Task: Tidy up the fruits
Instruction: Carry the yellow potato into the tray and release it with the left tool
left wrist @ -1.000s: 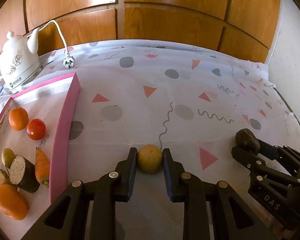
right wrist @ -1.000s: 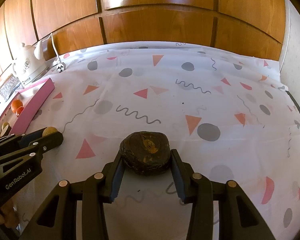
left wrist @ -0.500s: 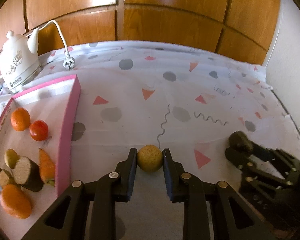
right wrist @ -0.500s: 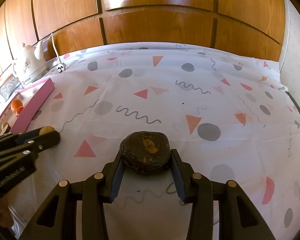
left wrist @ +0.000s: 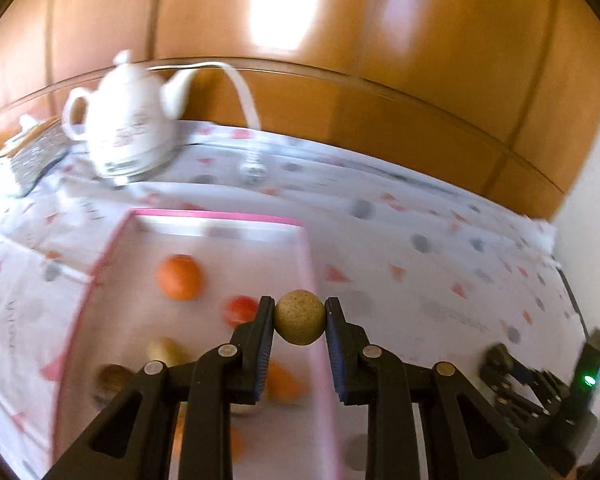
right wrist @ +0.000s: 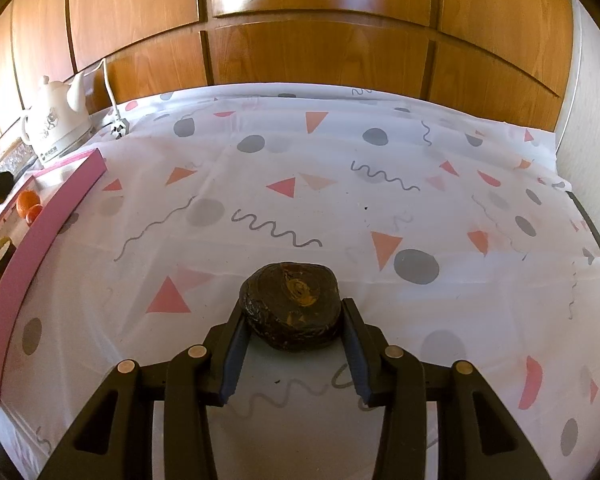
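Note:
My left gripper point(left wrist: 299, 316) is shut on a small round yellow-brown fruit point(left wrist: 299, 317) and holds it in the air over the right rim of the pink-edged tray point(left wrist: 220, 214). The tray holds an orange point(left wrist: 179, 277), a red tomato point(left wrist: 239, 309) and several blurred pieces below. My right gripper point(right wrist: 294, 318) is shut on a dark brown wrinkled fruit point(right wrist: 292, 310) low over the patterned cloth. It also shows at the lower right of the left wrist view point(left wrist: 500, 360). The tray point(right wrist: 52, 216) lies at the far left in the right wrist view.
A white kettle point(left wrist: 124, 136) with a cord and plug point(left wrist: 252, 170) stands behind the tray, also seen in the right wrist view point(right wrist: 56, 124). Wooden panels point(right wrist: 300, 20) run along the back. A white wall point(right wrist: 592, 100) bounds the right side.
My left gripper has lifted the yellow-brown fruit and swung left, from the cloth to above the tray's right rim. My right gripper has stayed in place with the dark fruit.

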Demonstrator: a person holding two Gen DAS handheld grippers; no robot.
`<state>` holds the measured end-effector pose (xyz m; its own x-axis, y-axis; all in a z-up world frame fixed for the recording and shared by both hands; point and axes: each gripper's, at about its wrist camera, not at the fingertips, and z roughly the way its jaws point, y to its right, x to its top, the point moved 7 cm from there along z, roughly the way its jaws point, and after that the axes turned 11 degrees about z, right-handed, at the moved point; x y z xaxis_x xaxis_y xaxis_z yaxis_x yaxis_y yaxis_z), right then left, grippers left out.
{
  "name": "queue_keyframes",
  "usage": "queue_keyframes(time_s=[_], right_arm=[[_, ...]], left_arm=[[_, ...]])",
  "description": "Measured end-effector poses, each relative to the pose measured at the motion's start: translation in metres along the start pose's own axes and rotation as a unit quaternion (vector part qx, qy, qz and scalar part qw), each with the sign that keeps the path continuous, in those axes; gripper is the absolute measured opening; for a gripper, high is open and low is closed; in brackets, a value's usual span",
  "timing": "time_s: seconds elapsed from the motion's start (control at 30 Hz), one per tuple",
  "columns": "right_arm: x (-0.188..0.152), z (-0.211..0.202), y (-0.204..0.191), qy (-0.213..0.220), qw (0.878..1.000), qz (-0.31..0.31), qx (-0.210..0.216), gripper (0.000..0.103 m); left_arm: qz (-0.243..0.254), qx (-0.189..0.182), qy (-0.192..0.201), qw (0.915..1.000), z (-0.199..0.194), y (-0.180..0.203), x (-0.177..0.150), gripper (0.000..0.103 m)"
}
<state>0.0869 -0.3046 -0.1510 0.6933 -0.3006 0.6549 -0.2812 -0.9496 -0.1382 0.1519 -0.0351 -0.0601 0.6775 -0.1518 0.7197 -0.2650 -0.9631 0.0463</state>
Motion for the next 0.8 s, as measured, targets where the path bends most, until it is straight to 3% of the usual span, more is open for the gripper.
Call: queue_keyframes(time_s=[0.2, 0.37, 0.4, 0.47, 0.8], right_arm=[[0.0, 0.0, -0.001, 0.0, 1.0, -0.005, -0.006, 0.045], [0.0, 0.0, -0.002, 0.0, 1.0, -0.006, -0.009, 0.045], [0.0, 0.0, -0.002, 0.0, 1.0, -0.006, -0.009, 0.045], [0.0, 0.0, -0.002, 0.0, 1.0, -0.006, -0.009, 0.045], [0.0, 0.0, -0.003, -0.002, 1.0, -0.009, -0.02, 0.044]], left_arm=[[-0.037, 0.052, -0.023, 0.9977, 0.013, -0.063, -0.006, 0.026], [-0.047, 0.084, -0.05, 0.9941, 0.025, -0.089, -0.019, 0.03], [-0.052, 0.086, -0.051, 0.9936, 0.025, -0.092, -0.021, 0.036], [-0.057, 0.089, -0.046, 0.9933, 0.021, -0.094, -0.024, 0.04], [-0.048, 0.077, -0.028, 0.9955, -0.009, -0.076, -0.039, 0.04]])
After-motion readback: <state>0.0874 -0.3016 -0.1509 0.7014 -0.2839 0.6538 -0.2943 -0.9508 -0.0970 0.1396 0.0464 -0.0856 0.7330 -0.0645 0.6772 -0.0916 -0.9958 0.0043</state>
